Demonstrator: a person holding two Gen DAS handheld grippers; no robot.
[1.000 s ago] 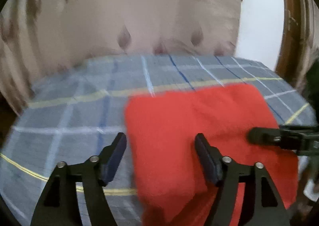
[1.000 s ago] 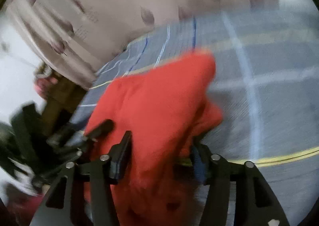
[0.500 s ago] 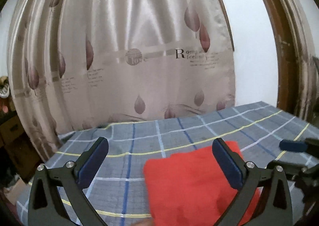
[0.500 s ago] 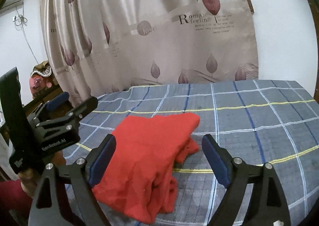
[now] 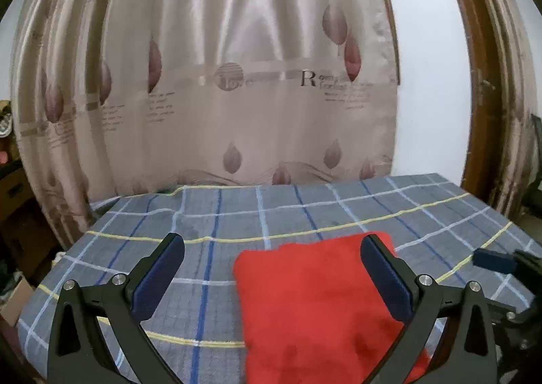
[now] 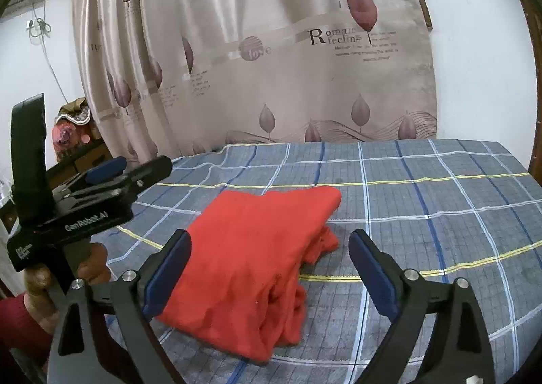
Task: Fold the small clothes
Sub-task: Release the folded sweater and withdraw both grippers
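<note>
Red garment (image 6: 250,258) folded (near edge cut off)

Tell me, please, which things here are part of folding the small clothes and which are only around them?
Part of the job:
- red garment, lying folded on the checked cloth
- left gripper, open
- right gripper, open

Only around:
- leaf-print curtain
- wooden door frame

I count one folded red garment (image 6: 257,258) on one plaid-covered table (image 6: 440,201), and one leaf-printed curtain (image 6: 271,55) behind it. I hold two grippers, my left gripper (image 5: 271,277) and my right gripper (image 6: 269,270), each with two blue-padded fingers
</note>
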